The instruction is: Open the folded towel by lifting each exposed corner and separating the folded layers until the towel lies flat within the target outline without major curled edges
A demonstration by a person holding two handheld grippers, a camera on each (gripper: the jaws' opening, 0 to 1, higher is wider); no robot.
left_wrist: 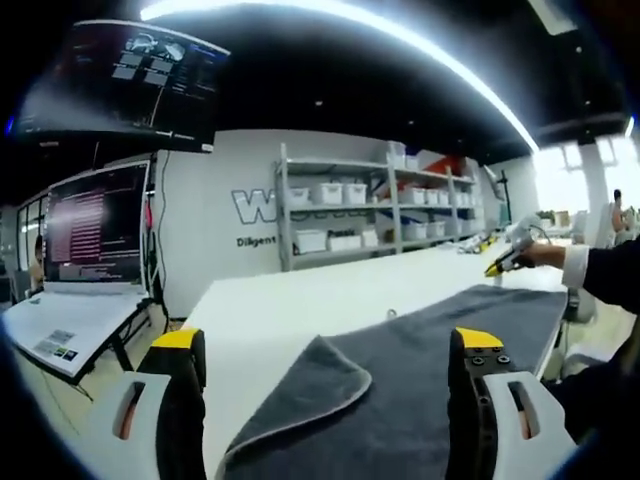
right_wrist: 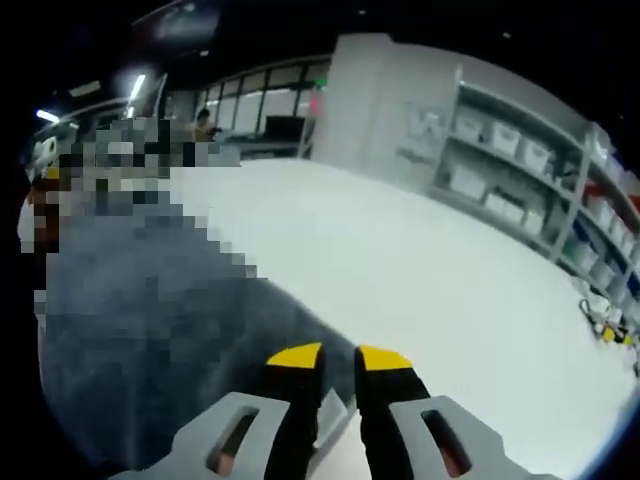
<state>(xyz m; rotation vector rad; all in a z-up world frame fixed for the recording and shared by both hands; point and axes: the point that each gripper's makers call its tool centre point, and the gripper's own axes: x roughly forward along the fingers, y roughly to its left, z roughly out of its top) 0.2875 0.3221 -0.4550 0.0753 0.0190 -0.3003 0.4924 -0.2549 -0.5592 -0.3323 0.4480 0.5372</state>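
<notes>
left gripper (left_wrist: pixel 325 375): jaws wide apart, nothing held, towel (left_wrist: pixel 420 380) between and ahead
curled corner (left_wrist: pixel 320 385): nearest left gripper, just inside its left jaw
right gripper (right_wrist: pixel 338 372): jaws nearly together, nipping towel edge
towel axis: runs from left gripper toward far right gripper (left_wrist: pixel 508 258)
table (left_wrist: pixel 300 305): white, under towel

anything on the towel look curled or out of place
Yes: the gray towel has one corner folded back over itself near the left tongs, so it is not lying flat on the white table.
</notes>
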